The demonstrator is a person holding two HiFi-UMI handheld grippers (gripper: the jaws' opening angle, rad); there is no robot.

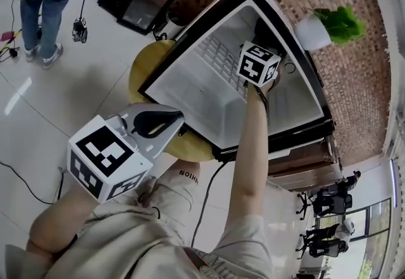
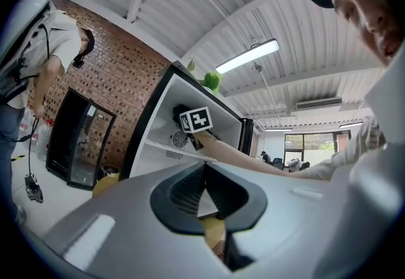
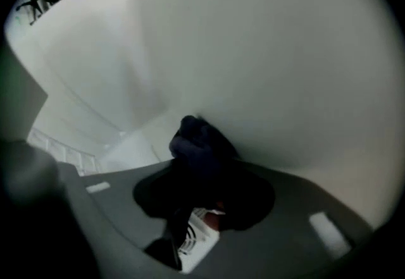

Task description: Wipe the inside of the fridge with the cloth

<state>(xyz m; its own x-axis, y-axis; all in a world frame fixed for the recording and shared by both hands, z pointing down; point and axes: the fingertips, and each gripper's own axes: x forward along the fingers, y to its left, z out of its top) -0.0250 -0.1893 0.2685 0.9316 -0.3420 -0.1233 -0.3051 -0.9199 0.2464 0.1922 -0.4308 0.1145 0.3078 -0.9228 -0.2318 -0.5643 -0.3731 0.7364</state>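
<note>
Our right gripper (image 3: 201,159) is clenched on the dark cloth (image 3: 197,138), which bunches out past the jaw tips and lies against the white inner wall of the fridge (image 1: 202,91), deep in the cabinet. Our left gripper (image 2: 204,178) hangs outside the fridge, its jaws closed together on nothing.

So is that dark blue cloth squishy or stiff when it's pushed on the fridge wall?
Probably squishy: the dark blue cloth bulges in a crumpled wad out of the right gripper, shut on it. It likely flattens against the white fridge wall, and seems light: one pinch holds it.
</note>
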